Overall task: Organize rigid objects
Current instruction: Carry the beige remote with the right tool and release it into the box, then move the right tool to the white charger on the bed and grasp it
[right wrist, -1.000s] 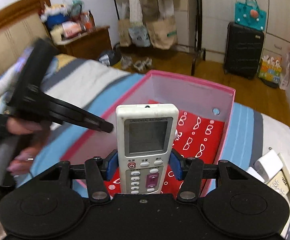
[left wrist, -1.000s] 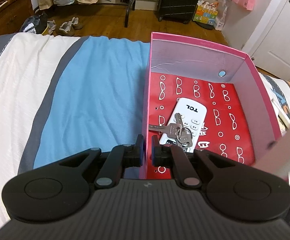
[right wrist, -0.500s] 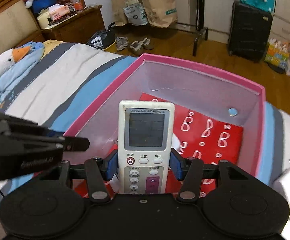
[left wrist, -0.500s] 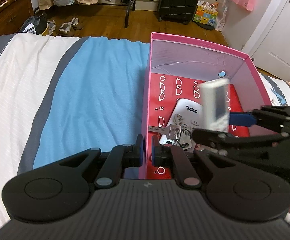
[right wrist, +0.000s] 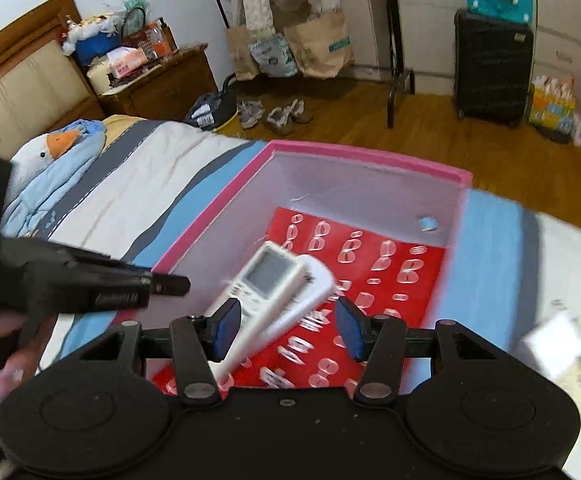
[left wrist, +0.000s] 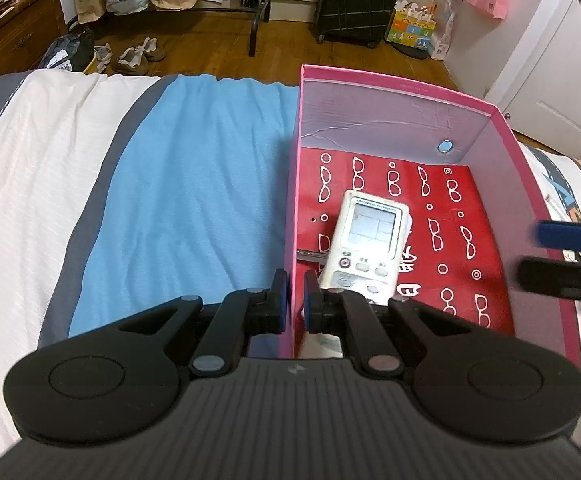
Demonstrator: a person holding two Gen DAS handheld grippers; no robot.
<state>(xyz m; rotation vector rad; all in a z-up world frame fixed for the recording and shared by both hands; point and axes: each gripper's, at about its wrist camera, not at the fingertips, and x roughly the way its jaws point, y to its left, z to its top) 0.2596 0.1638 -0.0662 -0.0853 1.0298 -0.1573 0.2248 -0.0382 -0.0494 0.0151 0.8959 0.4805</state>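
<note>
This is a bedroom in a home. A bed (left wrist: 90, 184) with a striped blue, grey and white cover fills the foreground, backed by a padded wooden headboard (right wrist: 22, 92). A goose plush toy (right wrist: 42, 152) lies by the pillow end. Beyond it are a cluttered nightstand (right wrist: 162, 80), shoes (left wrist: 138, 54) on the wooden floor, a black suitcase (left wrist: 358, 0), paper bags (right wrist: 318, 48) and a white door (left wrist: 562, 40).

No legible text anywhere.
</note>
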